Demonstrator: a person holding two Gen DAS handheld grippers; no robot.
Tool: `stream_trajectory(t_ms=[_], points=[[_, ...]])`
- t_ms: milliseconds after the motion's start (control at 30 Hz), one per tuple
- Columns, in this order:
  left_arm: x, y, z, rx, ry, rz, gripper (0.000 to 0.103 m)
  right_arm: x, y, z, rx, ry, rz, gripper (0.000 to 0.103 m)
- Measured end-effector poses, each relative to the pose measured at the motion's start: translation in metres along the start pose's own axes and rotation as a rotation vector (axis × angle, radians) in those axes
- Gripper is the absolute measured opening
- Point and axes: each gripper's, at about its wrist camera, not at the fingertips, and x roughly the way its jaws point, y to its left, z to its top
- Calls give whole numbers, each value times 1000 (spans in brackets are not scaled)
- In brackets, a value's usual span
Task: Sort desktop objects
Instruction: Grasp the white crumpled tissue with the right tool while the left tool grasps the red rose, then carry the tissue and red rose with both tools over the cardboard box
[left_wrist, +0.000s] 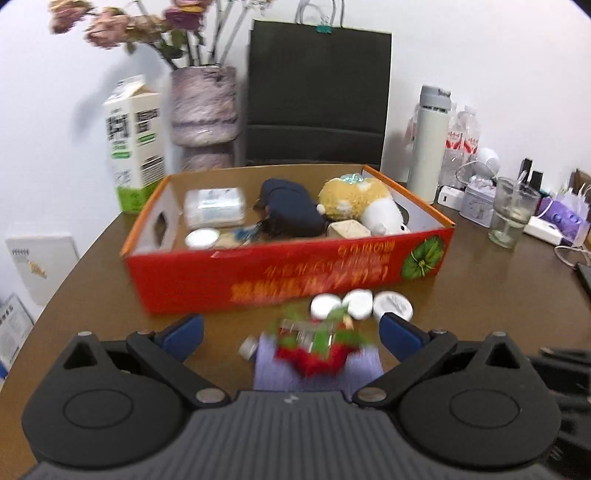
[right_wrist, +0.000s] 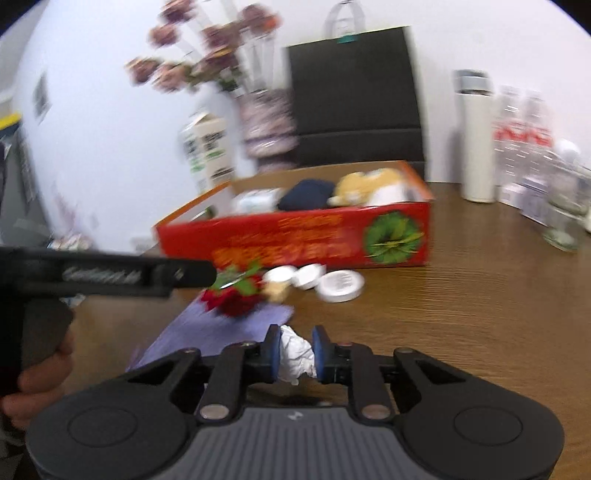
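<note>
While my right tool (right_wrist: 295, 354) clamps crumpled paper (right_wrist: 295, 356) and my left tool (left_wrist: 291, 334) gapes, the light wad may slip short of the red box (right_wrist: 295, 232).

The red box (left_wrist: 288, 266) blocks the middle of the worktop (left_wrist: 498, 295). Three white lids (left_wrist: 360, 304) crowd its front wall. Bottles (left_wrist: 461, 144) and a glass (left_wrist: 511, 212) line the far right edge; bare wood lies between.
</note>
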Motion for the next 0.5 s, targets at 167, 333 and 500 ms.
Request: stream_trajectory(t_ms=[167,333,500], points=[[36,-12,-1,11,64,8,67,-4,-20,-2,79,-23,-81,17],[17,-3,-13,-26,46,-36,44,-3,-25,-1,92,-15,-93,17],[-40,3,-21,-58,-82,-66,44,-6,-19,-3,61,-30,-81,17]])
